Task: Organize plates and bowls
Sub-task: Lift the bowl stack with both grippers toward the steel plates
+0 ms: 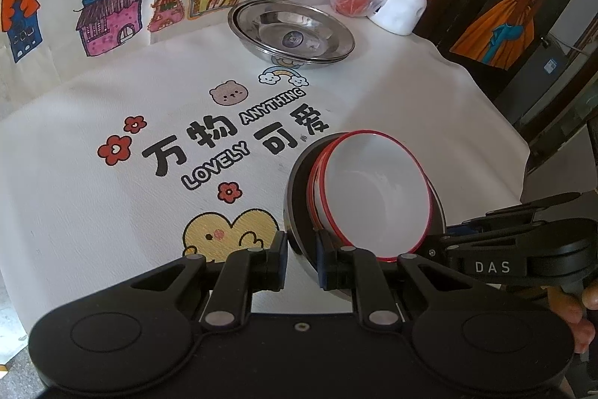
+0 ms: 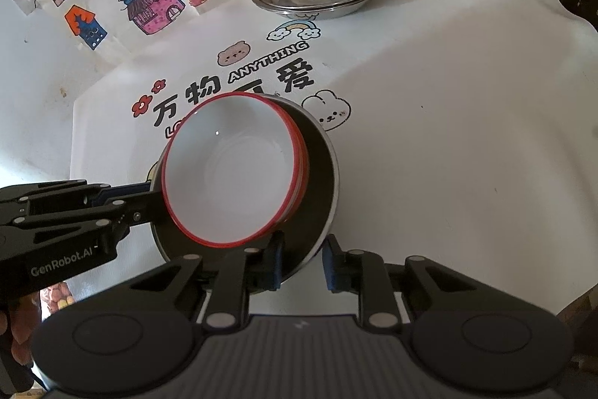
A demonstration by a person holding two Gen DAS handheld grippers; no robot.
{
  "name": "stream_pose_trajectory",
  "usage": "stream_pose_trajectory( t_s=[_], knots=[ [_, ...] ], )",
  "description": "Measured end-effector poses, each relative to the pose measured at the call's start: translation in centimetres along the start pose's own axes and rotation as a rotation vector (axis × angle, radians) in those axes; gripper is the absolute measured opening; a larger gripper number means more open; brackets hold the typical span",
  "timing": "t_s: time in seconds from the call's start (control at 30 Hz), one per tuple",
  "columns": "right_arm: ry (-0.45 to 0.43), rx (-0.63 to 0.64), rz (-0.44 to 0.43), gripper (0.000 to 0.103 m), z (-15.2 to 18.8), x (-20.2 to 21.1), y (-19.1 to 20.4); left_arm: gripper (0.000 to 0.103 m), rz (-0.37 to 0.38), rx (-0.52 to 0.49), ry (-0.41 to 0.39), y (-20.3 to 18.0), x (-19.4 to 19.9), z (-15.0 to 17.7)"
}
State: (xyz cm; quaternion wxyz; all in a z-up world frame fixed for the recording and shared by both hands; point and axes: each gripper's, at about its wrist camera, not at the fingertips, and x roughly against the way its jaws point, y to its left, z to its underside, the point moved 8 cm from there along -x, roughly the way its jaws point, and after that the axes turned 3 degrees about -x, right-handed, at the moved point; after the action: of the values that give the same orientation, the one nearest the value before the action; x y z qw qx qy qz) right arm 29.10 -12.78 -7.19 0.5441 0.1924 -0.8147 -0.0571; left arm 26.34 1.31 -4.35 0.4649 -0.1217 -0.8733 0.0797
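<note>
The printed tablecloth (image 1: 112, 212) is carrying two stacked steel plates (image 1: 291, 30) at its far end, well apart from me. I am gripping the steel bowl (image 2: 317, 174) by opposite rim edges, left gripper (image 1: 302, 258) and right gripper (image 2: 302, 262) each narrowed onto it, so the nested red-rimmed white bowls (image 2: 231, 171), tilted inside, are travelling together.
</note>
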Motion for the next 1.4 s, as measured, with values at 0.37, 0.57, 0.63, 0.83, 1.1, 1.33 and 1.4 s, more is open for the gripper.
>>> stream_pose_trajectory(
  t_s=[0.37, 0.57, 0.63, 0.83, 1.1, 1.33, 1.4],
  knots=[
    [-0.004, -0.01, -0.008, 0.024, 0.5, 0.0, -0.4, 0.016, 0.003, -0.009, -0.005, -0.6, 0.2, 0.2],
    [-0.003, -0.005, -0.005, 0.024, 0.5, 0.1, -0.5, 0.016, 0.003, -0.01, -0.005, -0.6, 0.2, 0.3],
    [-0.003, -0.007, -0.006, 0.024, 0.5, 0.1, -0.5, 0.016, 0.003, -0.01, -0.005, -0.6, 0.1, 0.3],
    [-0.008, -0.014, -0.008, 0.024, 0.7, 0.3, -0.7, 0.016, 0.005, -0.017, -0.008, -0.8, 0.2, 0.4],
    [-0.027, -0.041, -0.014, 0.024, 0.8, 0.4, -1.6, 0.016, 0.028, -0.016, -0.023, -1.2, 0.1, 0.3],
    [-0.06, -0.048, -0.019, 0.023, 0.1, 0.6, -2.1, 0.016, 0.04, -0.016, -0.063, -1.5, -0.1, -0.2],
    [-0.07, -0.047, -0.019, 0.023, -0.2, 0.7, -2.1, 0.016, 0.04, -0.015, -0.074, -1.5, 0.0, -0.5]
  ],
)
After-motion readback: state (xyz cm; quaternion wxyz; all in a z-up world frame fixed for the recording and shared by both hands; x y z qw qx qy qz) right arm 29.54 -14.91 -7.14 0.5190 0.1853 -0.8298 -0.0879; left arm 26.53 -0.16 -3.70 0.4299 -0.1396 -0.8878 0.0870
